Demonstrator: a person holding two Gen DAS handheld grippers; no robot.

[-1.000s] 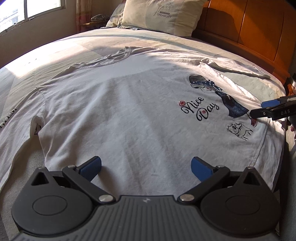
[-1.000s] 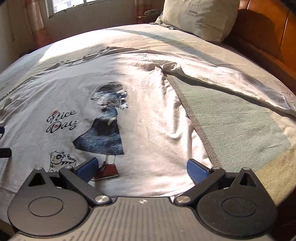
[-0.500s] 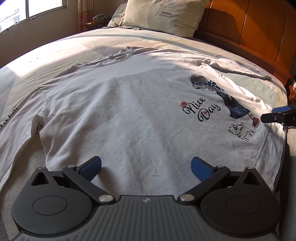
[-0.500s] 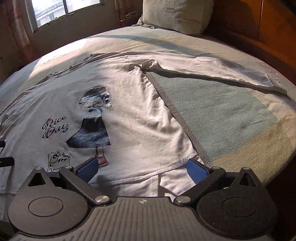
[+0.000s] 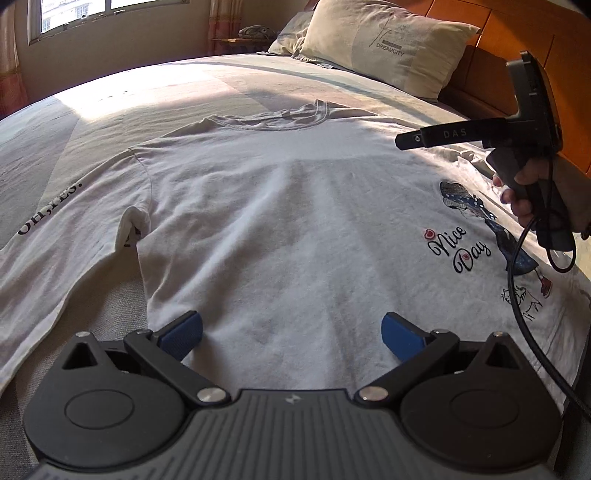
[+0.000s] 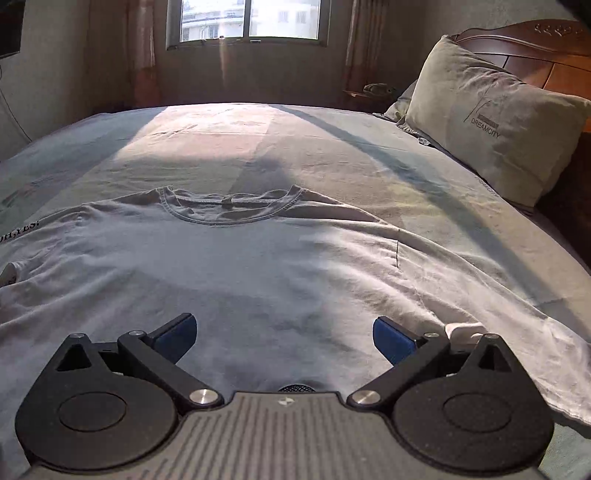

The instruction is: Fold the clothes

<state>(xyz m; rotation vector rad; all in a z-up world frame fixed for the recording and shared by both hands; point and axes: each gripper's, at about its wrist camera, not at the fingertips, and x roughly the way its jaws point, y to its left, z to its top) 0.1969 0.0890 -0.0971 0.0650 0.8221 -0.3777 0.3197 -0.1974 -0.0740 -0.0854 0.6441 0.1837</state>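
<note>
We see the left wrist cam low at the shirt [image 5: 280,229] hem facing the collar, right wrist cam higher over the chest facing the window [image 6: 249,20]; both share collar, pillow [image 5: 384,44], bed [image 6: 258,140].

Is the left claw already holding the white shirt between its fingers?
No, the left claw is open above the white shirt, with no cloth pinched between its blue fingers.

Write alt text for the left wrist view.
A white shirt lies flat on a bed, with the open left gripper over its hem. The right gripper hovers above the print; a pillow sits behind.
</note>
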